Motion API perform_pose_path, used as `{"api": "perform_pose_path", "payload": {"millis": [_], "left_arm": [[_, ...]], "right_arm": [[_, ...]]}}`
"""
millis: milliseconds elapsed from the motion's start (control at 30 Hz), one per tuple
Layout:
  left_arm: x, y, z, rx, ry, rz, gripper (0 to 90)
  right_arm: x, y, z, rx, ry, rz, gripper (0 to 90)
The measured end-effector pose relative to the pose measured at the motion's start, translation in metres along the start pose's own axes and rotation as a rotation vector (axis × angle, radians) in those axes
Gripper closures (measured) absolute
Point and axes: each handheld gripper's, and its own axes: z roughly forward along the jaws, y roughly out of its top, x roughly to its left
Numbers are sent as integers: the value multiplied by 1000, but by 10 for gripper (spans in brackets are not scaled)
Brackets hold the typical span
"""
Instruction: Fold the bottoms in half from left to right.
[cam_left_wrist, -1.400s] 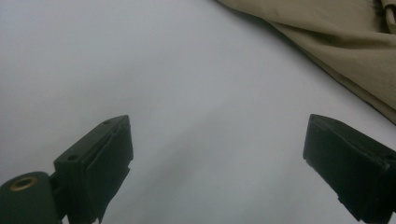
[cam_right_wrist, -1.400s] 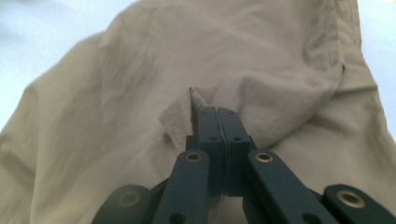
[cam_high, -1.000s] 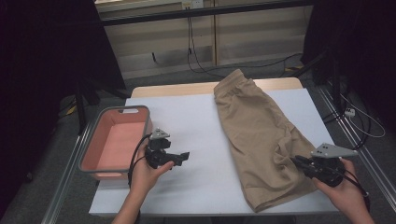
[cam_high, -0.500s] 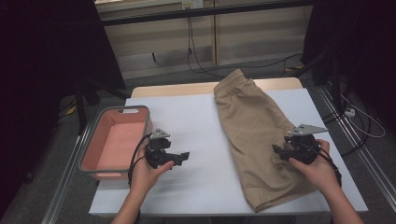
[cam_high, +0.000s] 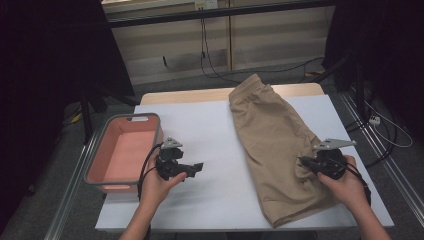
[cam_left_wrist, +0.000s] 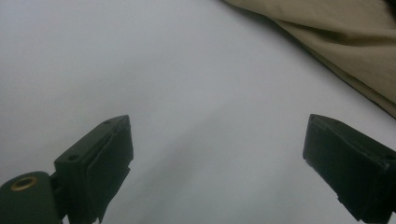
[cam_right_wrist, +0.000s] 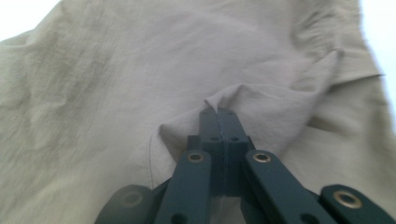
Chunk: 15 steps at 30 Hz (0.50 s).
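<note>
Tan shorts lie flat on the right half of the white table, waistband at the far end. My right gripper rests on their lower right part. Its jaws have just been closing and now pinch a raised fold of the tan fabric, as the right gripper view shows at the joined tips. My left gripper hovers over bare table left of the shorts, jaws wide apart with nothing between them. An edge of the shorts crosses the upper right of the left gripper view.
A pink tub with a grey rim stands at the table's left edge, beside my left hand. Cables trail on the floor to the right and behind the table. A metal rail runs along the right side.
The right gripper has shifted left from the shorts' right edge onto the fabric and closed on a fold. The left gripper has stayed put.
</note>
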Motion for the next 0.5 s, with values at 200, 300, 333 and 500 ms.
{"api": "perform_pose_path", "payload": {"millis": [200,300,333,500], "left_arm": [[0,1,-1,-2,2,7,85],[-1,0,0,-5,2,0,85],[-1,0,0,-3,3,1,85],[0,1,-2,-2,4,5,85]], "right_arm": [[-12,-6,-28,-45,-42,4,900],[-19,-13,-39,-56,-54,23,900],[-20,-15,-42,-54,-62,18,900],[-28,-28,-46,-40,-74,36,900]]}}
